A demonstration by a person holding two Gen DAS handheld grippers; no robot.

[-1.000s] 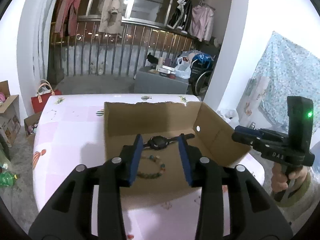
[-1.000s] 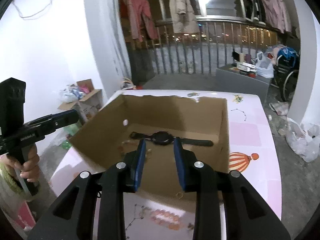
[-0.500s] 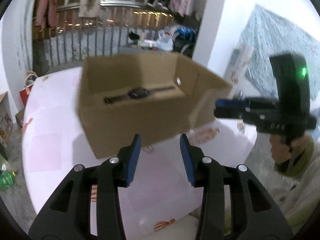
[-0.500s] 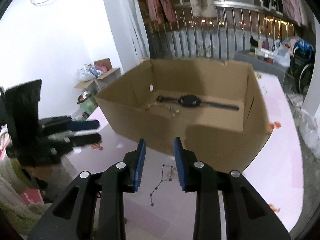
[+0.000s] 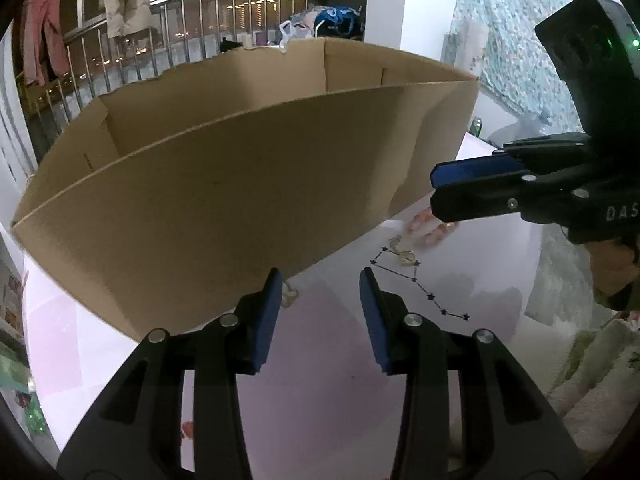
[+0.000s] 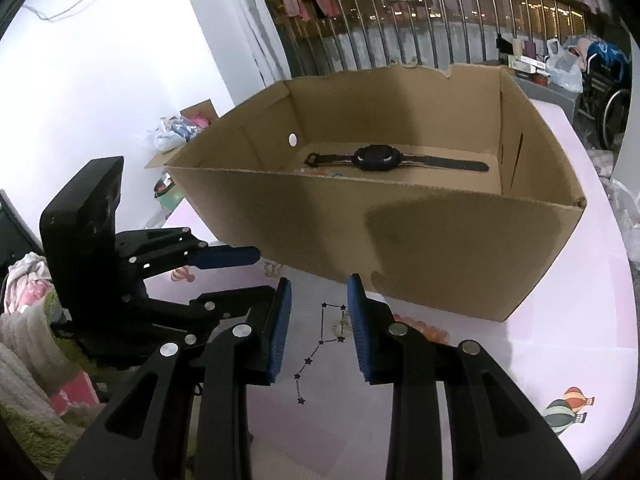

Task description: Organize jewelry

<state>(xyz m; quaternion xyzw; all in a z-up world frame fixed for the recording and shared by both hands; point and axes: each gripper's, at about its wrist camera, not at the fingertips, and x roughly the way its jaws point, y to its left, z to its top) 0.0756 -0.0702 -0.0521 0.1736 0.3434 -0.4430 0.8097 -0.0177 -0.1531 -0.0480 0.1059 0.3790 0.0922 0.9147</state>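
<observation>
A brown cardboard box (image 5: 248, 184) (image 6: 420, 236) stands on the pink table. A black watch (image 6: 376, 158) lies on its floor. In front of the box lie a dark star-link chain (image 5: 416, 280) (image 6: 316, 354), a small gold piece (image 5: 406, 257) (image 6: 342, 324) and a pink bead bracelet (image 5: 430, 232) (image 6: 436, 333). My left gripper (image 5: 320, 280) hovers low before the box wall, open with nothing in it. My right gripper (image 6: 319, 290) is open just over the chain, and it also shows as the right gripper (image 5: 472, 188) above the bracelet.
A person's hand and green sleeve (image 5: 612, 272) hold the right tool. The table edge (image 6: 624, 364) curves on the right. Past a railing (image 6: 440, 12) with hanging clothes stands clutter. A small open carton (image 6: 188, 120) sits on the floor at left.
Both grippers have sunk from above the box to the table in front of it. The left view has lost the box's inside; the chain and bracelet now lie close ahead.
</observation>
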